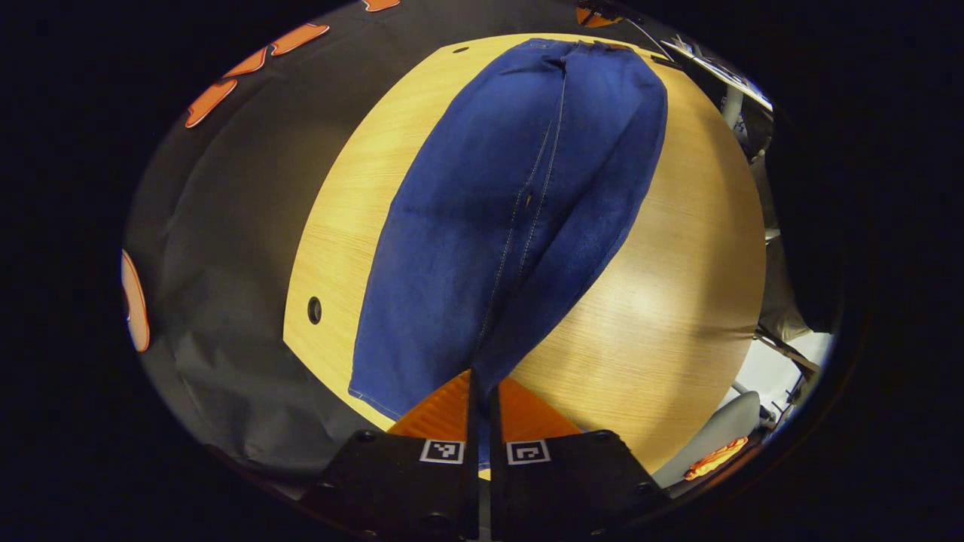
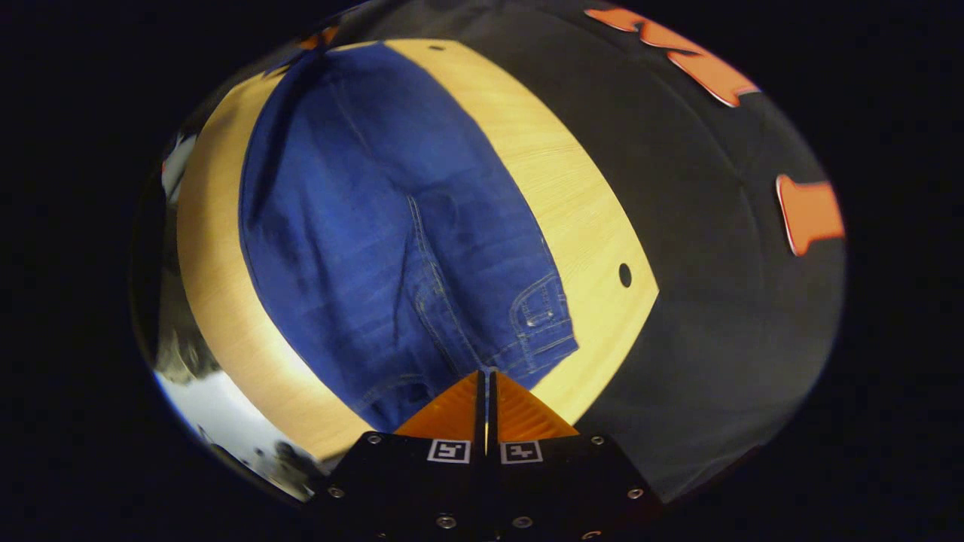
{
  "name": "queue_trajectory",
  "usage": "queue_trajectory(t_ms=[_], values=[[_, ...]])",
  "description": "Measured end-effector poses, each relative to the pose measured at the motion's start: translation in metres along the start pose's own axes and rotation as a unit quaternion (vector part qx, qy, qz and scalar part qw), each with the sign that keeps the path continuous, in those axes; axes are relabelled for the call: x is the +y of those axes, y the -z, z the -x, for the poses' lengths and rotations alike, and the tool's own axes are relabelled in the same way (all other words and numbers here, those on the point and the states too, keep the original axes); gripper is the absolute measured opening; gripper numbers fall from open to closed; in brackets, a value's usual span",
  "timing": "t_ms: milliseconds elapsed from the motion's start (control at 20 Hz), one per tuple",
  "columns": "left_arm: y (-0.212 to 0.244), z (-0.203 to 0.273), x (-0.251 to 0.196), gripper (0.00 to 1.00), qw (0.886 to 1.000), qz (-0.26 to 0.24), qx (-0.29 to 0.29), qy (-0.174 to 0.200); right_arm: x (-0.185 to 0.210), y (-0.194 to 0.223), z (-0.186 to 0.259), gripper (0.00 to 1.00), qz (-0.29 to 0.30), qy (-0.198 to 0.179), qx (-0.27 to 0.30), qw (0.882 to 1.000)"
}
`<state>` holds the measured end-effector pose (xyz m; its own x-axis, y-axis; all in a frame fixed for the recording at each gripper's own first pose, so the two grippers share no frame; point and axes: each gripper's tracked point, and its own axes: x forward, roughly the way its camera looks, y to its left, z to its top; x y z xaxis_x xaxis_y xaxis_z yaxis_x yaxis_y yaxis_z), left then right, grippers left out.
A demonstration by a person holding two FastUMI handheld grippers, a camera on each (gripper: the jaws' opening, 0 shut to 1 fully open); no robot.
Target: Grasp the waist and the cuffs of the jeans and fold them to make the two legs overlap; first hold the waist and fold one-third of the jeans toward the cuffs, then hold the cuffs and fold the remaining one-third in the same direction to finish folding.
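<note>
Blue denim jeans [image 1: 520, 211] lie lengthwise along the pale wood-grain bench [image 1: 678, 301], both legs side by side, waist at one end and cuffs at the other.

Left gripper [image 1: 482, 380] sits at the cuff end near the bench edge; its orange ribbed jaws are nearly together w/ a strip of blue cloth showing btwn them, so it looks pinched on the cuffs at the inner seam. Right gripper [image 2: 488, 376] is at the waist end, jaws closed to a thin slit right at the waistband by the fly; can't tell for sure if cloth is caught.

Step in hand, prob: the 1st one, leg-over-leg fold, not yet done since the jeans are still spread flat. Next move needs both ends lifted together and carried sideways across, keeping the seam taut so the legs stack evenly.

Denim looks heavy, matte, w/ pale double stitching and a pocket [image 2: 538, 309] near the waist; bench is smooth, w/ a dark round hole [image 2: 624, 275] near its edge.
</note>
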<state>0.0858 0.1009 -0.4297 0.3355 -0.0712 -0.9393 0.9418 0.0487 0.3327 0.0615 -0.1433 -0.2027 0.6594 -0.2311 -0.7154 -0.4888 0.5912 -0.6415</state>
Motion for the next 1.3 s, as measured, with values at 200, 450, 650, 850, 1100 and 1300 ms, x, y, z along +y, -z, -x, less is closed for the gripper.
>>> queue_trajectory(t_ms=[200, 450, 650, 850, 1100, 1300], values=[[0.01, -0.001, -0.005, 0.06, 0.999, -0.046, 0.027, 0.009, 0.033, 0.042, 0.02, 0.07, -0.033, 0.025, 0.005, 0.999], [0.005, 0.0, -0.005, 0.06, 0.998, -0.058, 0.027, -0.025, 0.093, 0.027, 0.018, 0.98, 0.124, 0.063, -0.034, 0.99], [0.011, -0.003, -0.008, 0.06, 0.997, -0.057, 0.032, -0.043, 0.097, 0.055, -0.001, 0.99, 0.219, 0.081, 0.01, 0.972], [0.017, -0.003, -0.018, 0.06, 0.997, -0.058, 0.042, -0.041, 0.095, 0.061, -0.02, 0.99, 0.268, 0.097, 0.022, 0.958], [0.019, -0.003, -0.019, 0.06, 0.996, -0.056, 0.047, -0.046, 0.092, 0.049, -0.026, 0.97, 0.285, 0.112, 0.007, 0.952], [0.018, -0.004, -0.017, 0.06, 0.996, -0.049, 0.042, -0.053, 0.086, 0.036, -0.036, 0.94, 0.296, 0.125, -0.005, 0.947]])
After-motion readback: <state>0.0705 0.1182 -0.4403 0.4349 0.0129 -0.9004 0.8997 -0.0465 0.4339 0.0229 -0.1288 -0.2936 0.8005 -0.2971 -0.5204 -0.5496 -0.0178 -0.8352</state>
